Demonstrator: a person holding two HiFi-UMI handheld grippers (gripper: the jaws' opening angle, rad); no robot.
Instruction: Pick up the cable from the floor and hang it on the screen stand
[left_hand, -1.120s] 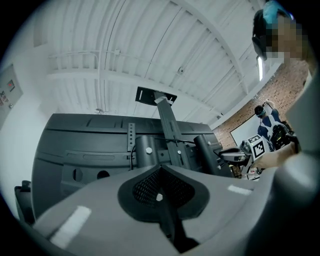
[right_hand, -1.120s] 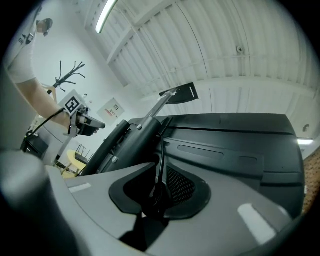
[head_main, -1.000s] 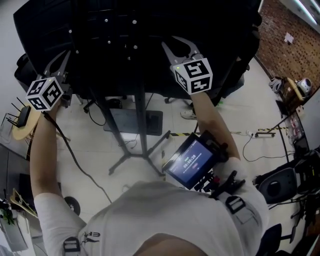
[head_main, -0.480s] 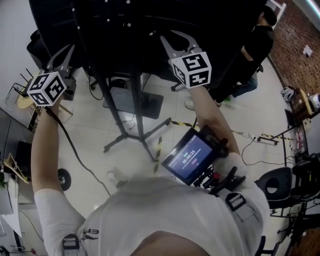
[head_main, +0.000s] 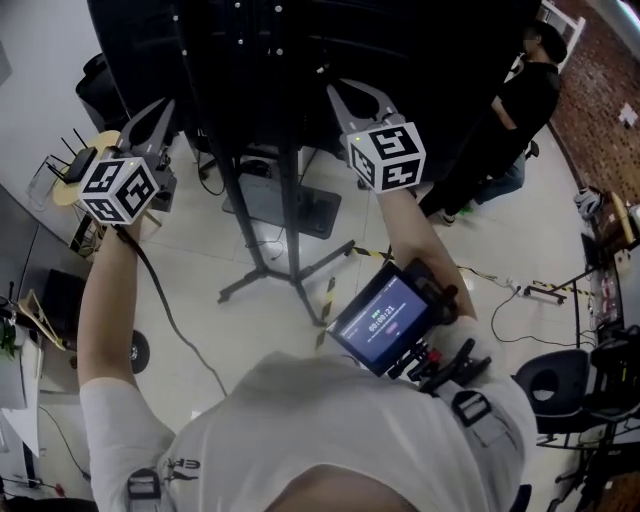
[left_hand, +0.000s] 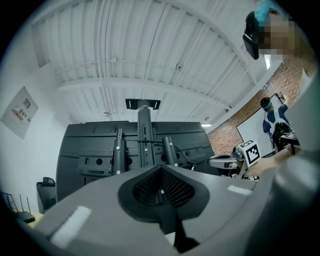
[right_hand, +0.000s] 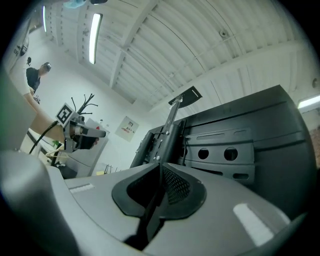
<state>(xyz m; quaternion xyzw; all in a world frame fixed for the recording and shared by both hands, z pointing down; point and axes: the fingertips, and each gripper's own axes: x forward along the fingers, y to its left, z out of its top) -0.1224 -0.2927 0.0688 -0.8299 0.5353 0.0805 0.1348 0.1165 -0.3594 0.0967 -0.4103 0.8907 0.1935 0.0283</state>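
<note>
The left gripper (head_main: 160, 112) is raised at the left edge of the black screen (head_main: 330, 50), and its own view shows the jaws clenched, pads meeting, with a dark strand leading back out of the seam towards the camera. The cable (head_main: 162, 295) drops from under this gripper, follows the person's left forearm and sinks out of sight behind the shoulder, clear of the floor (head_main: 235, 335) as far as it can be followed. The right gripper (head_main: 355, 98) is held up just beside the upright of the screen stand (head_main: 292, 220), close against the back of the screen. Its jaws have just been closing and now stand drawn together. A narrow dark strip sits in their seam, but I cannot tell whether that is the cable. The two grippers are well apart, with the stand's upright between them. A lit tablet (head_main: 385, 320) is strapped at the person's chest. Only the head view shows the stand's splayed feet on the floor, a bystander (head_main: 510, 115) beyond the screen's right edge and a router (head_main: 78, 165) on a small round stand at the left. The left gripper view alone shows the mounting bracket (left_hand: 144, 142) on the screen's back, with a thin wire crossing it. The right gripper view alone shows the cable hanging from the left gripper, with a wall poster (right_hand: 129, 125) beyond it.
</note>
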